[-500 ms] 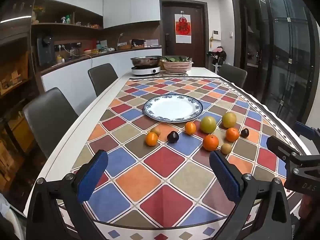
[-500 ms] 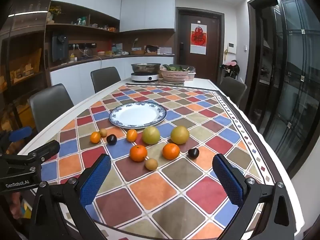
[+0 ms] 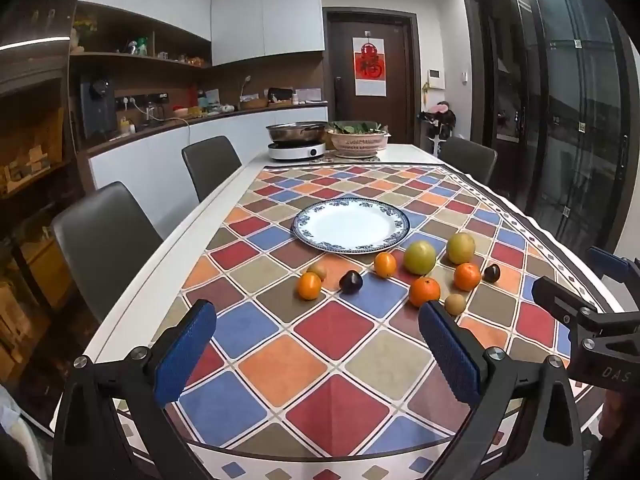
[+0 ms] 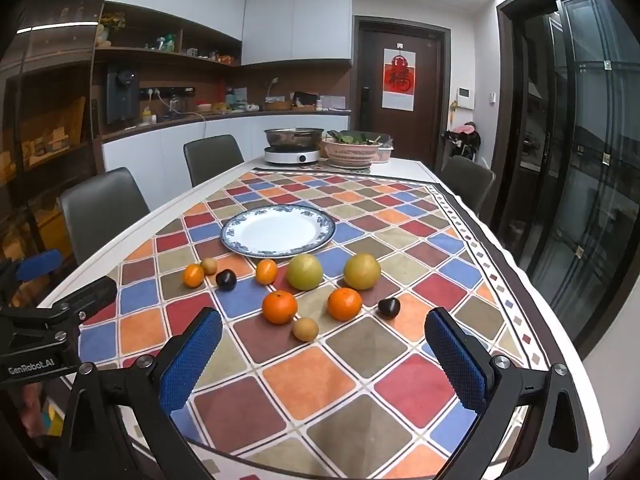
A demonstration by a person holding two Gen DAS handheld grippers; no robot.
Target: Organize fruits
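Dining table under a checked, multicoloured cloth, in a kitchen-dining room with dark chairs along the far side and glass doors opposite.

Right gripper: jaws wide apart, blue pads facing, nothing between them; it hangs over the near end of the cloth. Just ahead of its jaws lies a small brown fruit, then two oranges and a dark plum off toward the right pad. Beyond those, two yellow-green pears or apples; which of the two, I cannot tell.

Left gripper: jaws equally wide, holding nothing, also over the near cloth. Ahead of its jaws and slightly toward the left pad: a small orange, a second dark plum, a small brown fruit behind them, and another small orange further along.

Containers: the blue-rimmed white plate, past all the fruit from either set of jaws, holds nothing. At the far end of the table, a steel pan on a white induction hob and a pink basket with green leaves in it.

Progress, as judged: not started. All ten fruits sit loose on the cloth, none touching the plate; every one is left to move, presumably onto the plate.
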